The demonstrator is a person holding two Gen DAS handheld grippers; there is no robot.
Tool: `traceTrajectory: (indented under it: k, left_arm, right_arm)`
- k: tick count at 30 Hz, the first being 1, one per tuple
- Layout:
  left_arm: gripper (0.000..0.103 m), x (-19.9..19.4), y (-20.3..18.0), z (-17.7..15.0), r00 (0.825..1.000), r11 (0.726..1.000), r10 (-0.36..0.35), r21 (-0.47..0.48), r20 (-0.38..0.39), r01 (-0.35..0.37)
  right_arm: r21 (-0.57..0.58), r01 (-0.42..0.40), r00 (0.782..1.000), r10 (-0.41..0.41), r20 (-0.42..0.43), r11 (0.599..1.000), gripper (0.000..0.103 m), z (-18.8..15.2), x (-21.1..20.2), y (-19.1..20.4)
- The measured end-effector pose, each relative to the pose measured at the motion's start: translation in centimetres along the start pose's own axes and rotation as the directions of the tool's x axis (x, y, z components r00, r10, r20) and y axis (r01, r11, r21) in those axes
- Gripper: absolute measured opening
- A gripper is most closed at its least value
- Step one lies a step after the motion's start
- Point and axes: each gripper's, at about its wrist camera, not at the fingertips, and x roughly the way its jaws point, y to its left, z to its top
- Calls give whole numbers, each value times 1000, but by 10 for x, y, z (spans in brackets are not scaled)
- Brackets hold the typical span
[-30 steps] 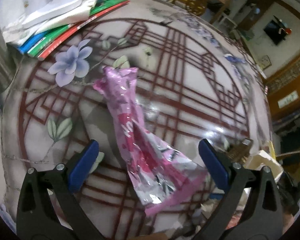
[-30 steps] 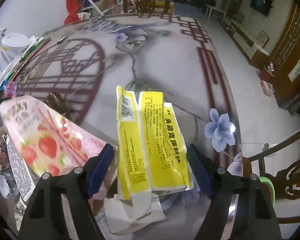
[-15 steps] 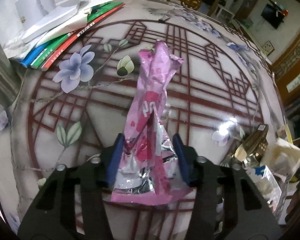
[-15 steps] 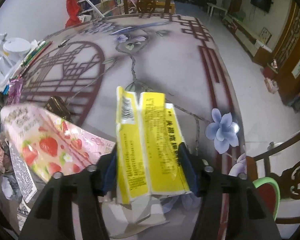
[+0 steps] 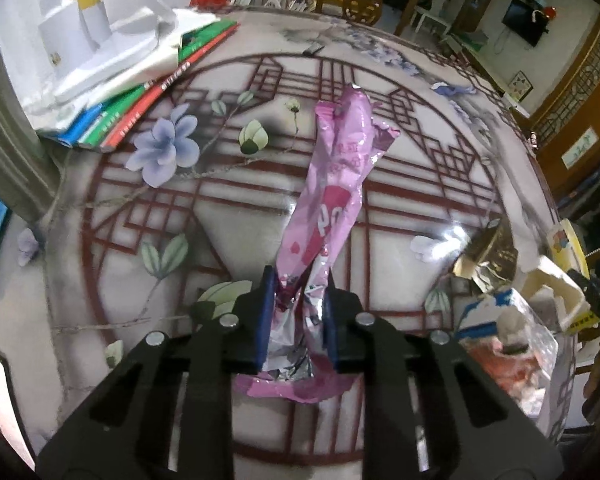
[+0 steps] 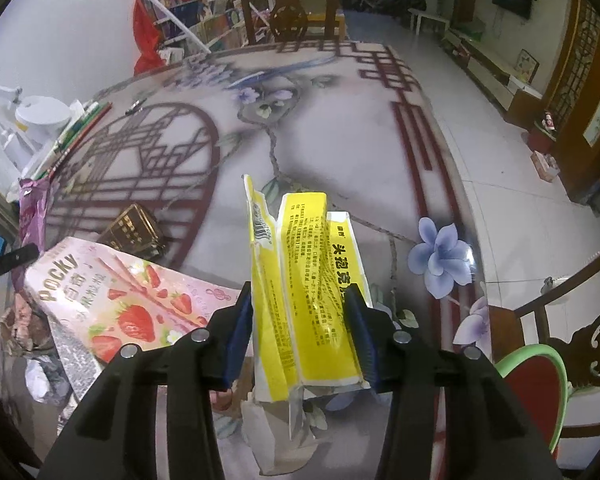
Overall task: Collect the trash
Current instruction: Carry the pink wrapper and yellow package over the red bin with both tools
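two wrappers, two grips

left view: the left gripper (image 5: 296, 312), low centre of the frame, has its jaws clamped together on the crumpled foot of a pink wrapper (image 5: 332, 196), which stands up toward the upper centre over the patterned table (image 5: 412, 208). books (image 5: 148, 108) lie upper left; a trash pile (image 5: 512, 308) sits at the right edge.

right view: the right gripper (image 6: 300, 332), low centre, has jaws closing on a yellow packet (image 6: 312, 300) that buckles between the pads. a pocky box (image 6: 120, 304) lies to its left.
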Motion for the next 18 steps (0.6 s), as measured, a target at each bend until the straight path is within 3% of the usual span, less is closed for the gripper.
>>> traceTrajectory:
  k: [6, 18]
  left_arm:
    - [21, -36, -7, -5, 999, 999, -8, 51, 54, 6]
    - [21, -85, -34, -23, 993, 992, -80, 102, 83, 71]
  right_arm:
    - [17, -10, 998, 9, 61, 1000, 44, -1, -28, -1]
    - [-11, -41, 990, 42, 136, 999, 44, -25, -84, 10]
